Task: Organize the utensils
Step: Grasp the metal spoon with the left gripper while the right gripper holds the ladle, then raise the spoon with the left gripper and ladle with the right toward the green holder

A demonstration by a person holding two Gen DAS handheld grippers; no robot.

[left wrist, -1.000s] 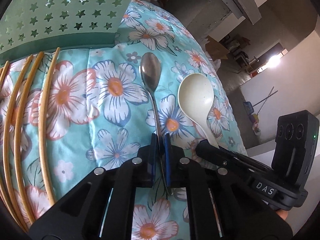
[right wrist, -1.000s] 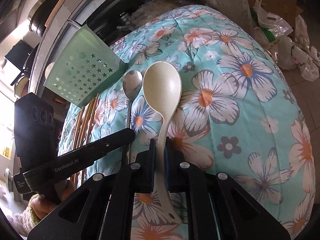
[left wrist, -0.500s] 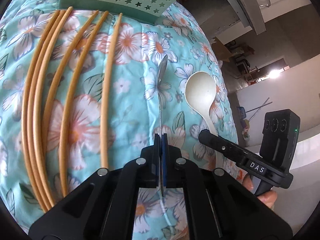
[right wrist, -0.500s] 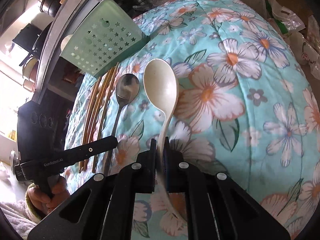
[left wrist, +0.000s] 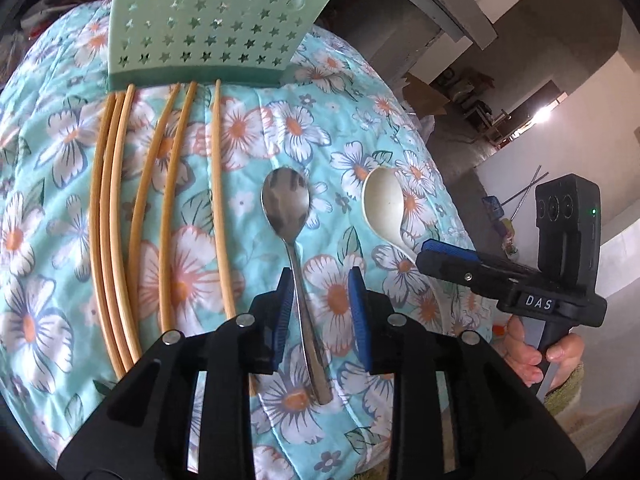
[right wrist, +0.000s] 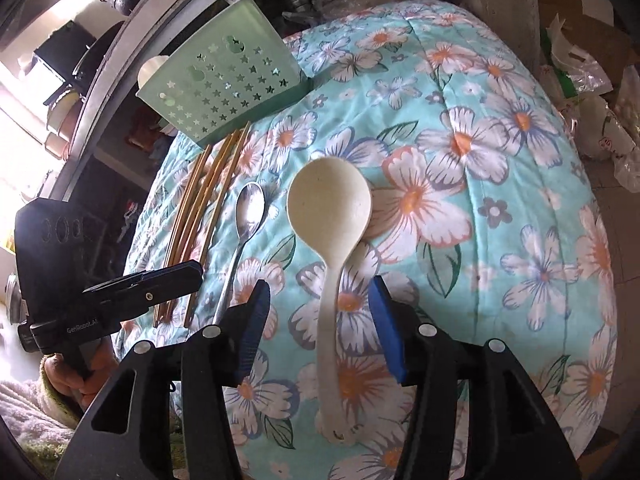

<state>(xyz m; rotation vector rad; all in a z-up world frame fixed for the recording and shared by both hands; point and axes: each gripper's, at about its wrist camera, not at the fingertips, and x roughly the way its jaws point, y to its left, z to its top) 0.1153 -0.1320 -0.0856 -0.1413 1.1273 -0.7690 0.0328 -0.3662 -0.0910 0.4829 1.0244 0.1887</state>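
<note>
With both spoons lying flat on the floral cloth (left wrist: pixel 224 208), each hand-held gripper stands wide, holding nothing: the left (left wrist: pixel 322 312) straddles the steel spoon (left wrist: pixel 294 240), the right (right wrist: pixel 320 328) the white spoon (right wrist: pixel 332 248). Back straight off, clear of the handles, before turning to the chopsticks (left wrist: pixel 168 208) below the green holder (left wrist: pixel 208 28).

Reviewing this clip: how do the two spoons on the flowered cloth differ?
The metal spoon is shiny silver with a thin handle; the plastic spoon is matte cream with a thicker handle. The metal spoon's bowl looks narrower than the plastic spoon's broad round one. The metal spoon lies nearer the chopsticks, between the open left gripper's jaws; the plastic spoon lies between the open right gripper's jaws. Both lie flat, bowls toward the green holder.
</note>
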